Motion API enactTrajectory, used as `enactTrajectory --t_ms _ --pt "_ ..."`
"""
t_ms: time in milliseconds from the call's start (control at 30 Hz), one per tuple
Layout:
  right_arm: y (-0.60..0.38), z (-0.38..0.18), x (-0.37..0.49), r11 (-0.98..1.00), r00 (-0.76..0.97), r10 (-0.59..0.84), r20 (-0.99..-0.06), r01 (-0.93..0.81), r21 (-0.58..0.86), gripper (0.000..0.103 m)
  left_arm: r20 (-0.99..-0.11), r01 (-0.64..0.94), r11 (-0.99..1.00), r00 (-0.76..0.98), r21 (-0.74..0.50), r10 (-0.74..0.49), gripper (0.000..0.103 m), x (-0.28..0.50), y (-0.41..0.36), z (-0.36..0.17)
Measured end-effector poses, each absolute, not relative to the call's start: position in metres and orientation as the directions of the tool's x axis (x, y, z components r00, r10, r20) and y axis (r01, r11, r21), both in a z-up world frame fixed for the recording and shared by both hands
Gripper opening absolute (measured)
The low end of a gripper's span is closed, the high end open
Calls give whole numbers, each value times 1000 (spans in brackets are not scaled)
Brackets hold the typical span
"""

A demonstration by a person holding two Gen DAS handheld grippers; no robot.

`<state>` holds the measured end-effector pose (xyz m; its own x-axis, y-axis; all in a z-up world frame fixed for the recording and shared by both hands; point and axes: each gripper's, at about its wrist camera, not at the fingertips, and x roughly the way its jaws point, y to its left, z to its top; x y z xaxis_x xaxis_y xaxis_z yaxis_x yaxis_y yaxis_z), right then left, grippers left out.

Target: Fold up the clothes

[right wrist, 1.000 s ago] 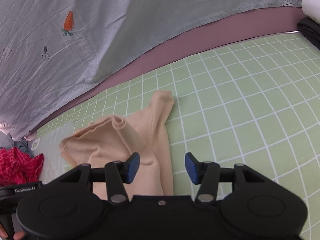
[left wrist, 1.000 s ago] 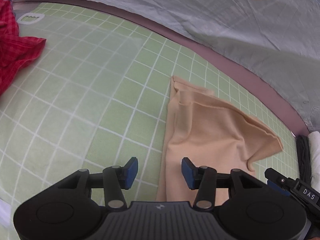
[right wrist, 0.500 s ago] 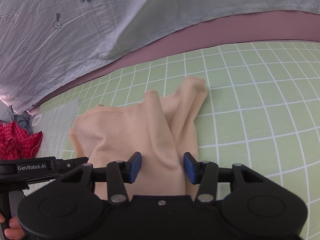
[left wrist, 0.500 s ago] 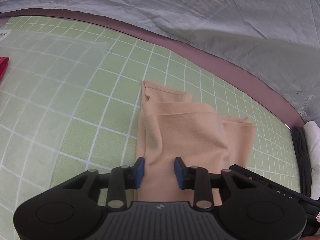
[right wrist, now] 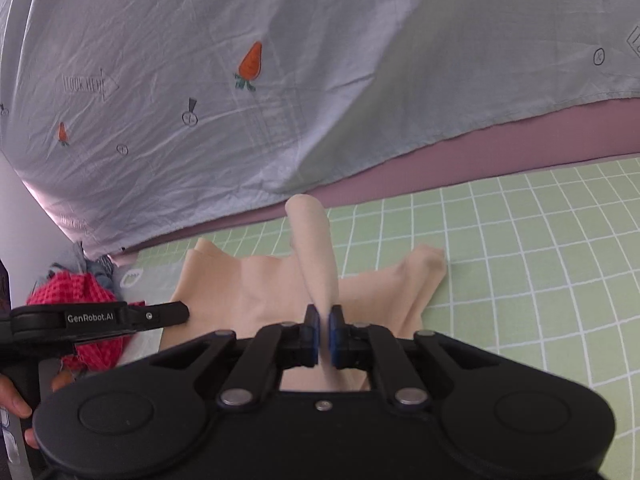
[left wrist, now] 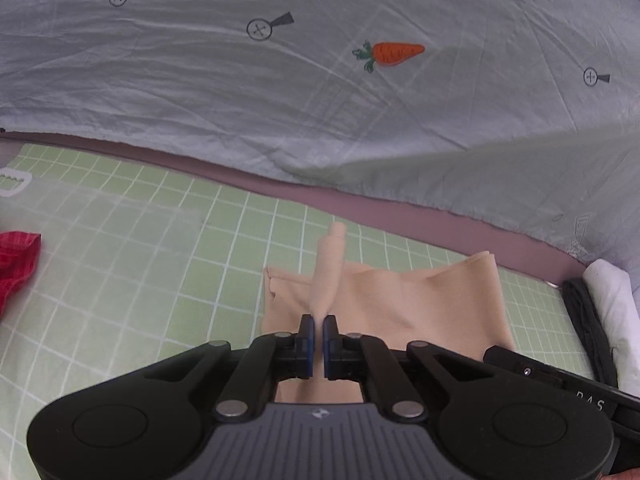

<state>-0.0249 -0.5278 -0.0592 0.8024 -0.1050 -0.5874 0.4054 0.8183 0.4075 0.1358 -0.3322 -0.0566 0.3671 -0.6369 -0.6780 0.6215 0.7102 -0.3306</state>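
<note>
both left gripper (left wrist: 319, 330) and "genrobot.ai" right gripper (right wrist: 324, 322) fingers pinch the peach garment (left wrist: 420, 304).

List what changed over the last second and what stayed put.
Both grippers went from open to shut: the left gripper and right gripper each pinched the near edge of the beige garment, raising a fabric ridge. The red cloth and green grid mat stayed put.
</note>
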Motion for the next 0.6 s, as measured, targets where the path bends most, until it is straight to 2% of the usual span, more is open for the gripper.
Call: enactTrajectory --t_ms 100,367,433,467,533,600 --pt "-537 -61 -11 849 796 -163 -583 414 328 5 -657 595 728 404 -341 -637 4 152 -348 -61" --pt "-552 -117 37 840 690 -254 -678 504 198 7 -746 559 784 393 -270 -537 4 188 -402 -113" --pt "-556 -127 41 823 655 -272 -705 537 182 16 -781 565 789 368 -242 -504 6 193 -409 -125" --pt "-557 -128 42 811 644 -283 -710 556 181 27 -789 572 787 361 -233 -496 9 193 -409 -127" --pt "-560 -126 36 773 634 -297 -714 599 210 39 -790 588 778 359 -222 -497 14 192 -404 -126" --pt "-565 -127 27 728 653 -251 -715 614 306 45 -798 590 772 335 -237 -501 29 194 -396 -123"
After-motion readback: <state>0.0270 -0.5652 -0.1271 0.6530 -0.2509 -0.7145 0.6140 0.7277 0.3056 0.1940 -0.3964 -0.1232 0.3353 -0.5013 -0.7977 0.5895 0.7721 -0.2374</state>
